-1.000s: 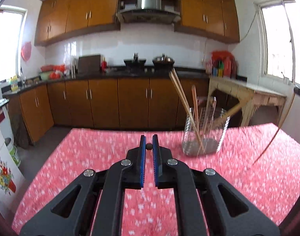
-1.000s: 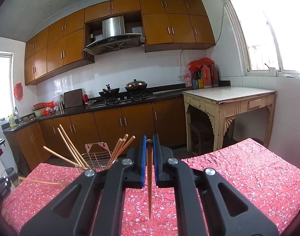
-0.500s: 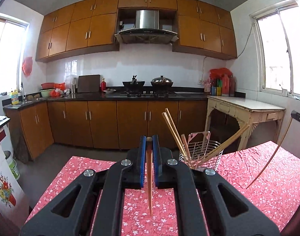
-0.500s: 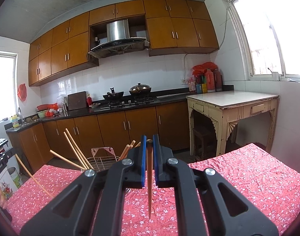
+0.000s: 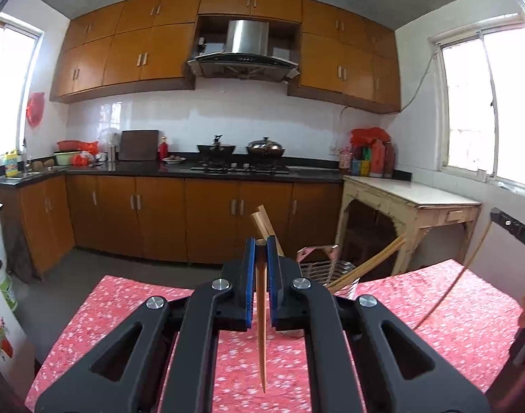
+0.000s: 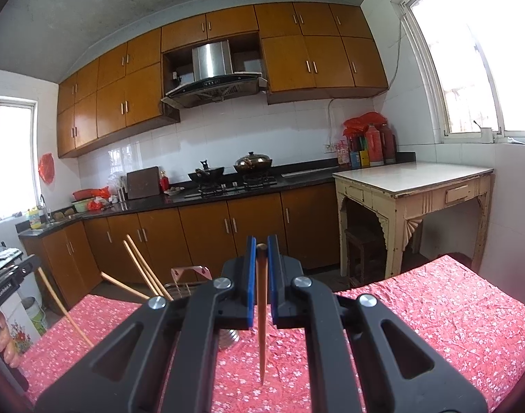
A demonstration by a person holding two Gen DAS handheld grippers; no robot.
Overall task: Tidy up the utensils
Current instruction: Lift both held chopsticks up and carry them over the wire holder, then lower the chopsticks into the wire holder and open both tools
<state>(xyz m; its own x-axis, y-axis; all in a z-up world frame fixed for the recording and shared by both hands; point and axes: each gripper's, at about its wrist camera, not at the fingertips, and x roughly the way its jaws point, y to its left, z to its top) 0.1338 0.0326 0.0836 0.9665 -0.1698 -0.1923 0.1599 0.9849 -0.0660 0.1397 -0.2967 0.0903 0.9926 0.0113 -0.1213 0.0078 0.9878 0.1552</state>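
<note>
The only writing in view is small white lettering on the black tool body at the left edge of the right wrist view, too small to read for certain, and a few white characters on the right gripper's body at the right edge of the left wrist view, also unreadable. The left gripper [image 5: 261, 251] is clenched on a chopstick [image 5: 261, 327] that hangs down over the red flowered tablecloth [image 5: 451, 327]. The right gripper [image 6: 261, 251] is clamped on another chopstick [image 6: 261, 327] the same way. The wire basket [image 5: 322, 270] stands near the table's far edge, holding several chopsticks that lean outward. To the right of it the cloth lies bare up to the table's edge.
</note>
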